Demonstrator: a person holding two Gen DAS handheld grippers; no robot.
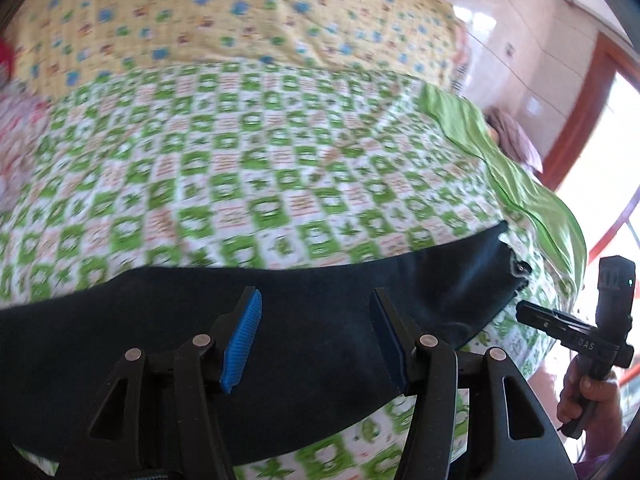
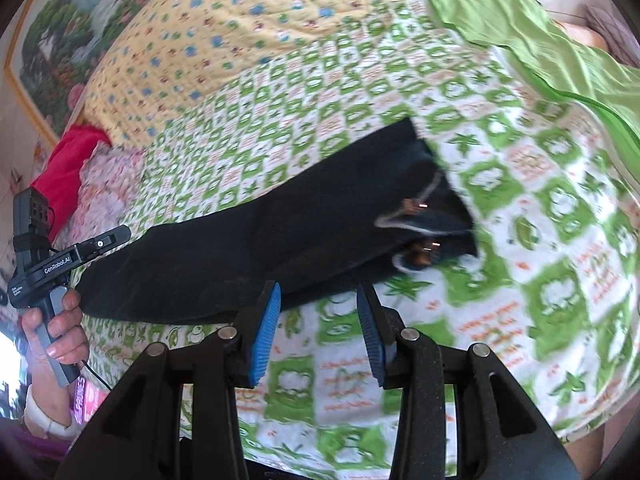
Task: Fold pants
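1. Left tongs (image 1: 316, 336): fingers spread wide and pinching nothing. They hover over the middle of the dark pants (image 1: 240, 320); the blur leaves it unclear whether the blue pads (image 1: 243, 342) touch the cloth.
2. Dark pants, right wrist view (image 2: 240, 248): they lie flat on the bed, on the green-checked bedspread (image 2: 520, 240), as one long narrow strip that looks already folded lengthwise, leg upon leg. The strip runs from the near left to the waistband (image 2: 424, 200) at the far right, where metal fasteners glint (image 2: 424, 246).
3. Handling, as a judgement: the cloth looks soft, limp and light. It should drape and sag wherever it is unsupported, and the stacked layers may slide apart if only the top one is taken. It is not fragile.
4. Where to take hold, as a judgement: pinch through all layers at an edge or corner, one pair of tongs at the waistband and the other at the leg end, which lies outside the clear part of both views. The thick waistband seam offers the firmest bite.
5. Right tongs (image 2: 320, 332): fingers spread, pinching nothing, poised above bare bedspread just near of the strip's edge, close to the waistband end.
6. Far right: a plain green sheet (image 2: 560, 52) lies over the bed's edge, well apart from the pants.
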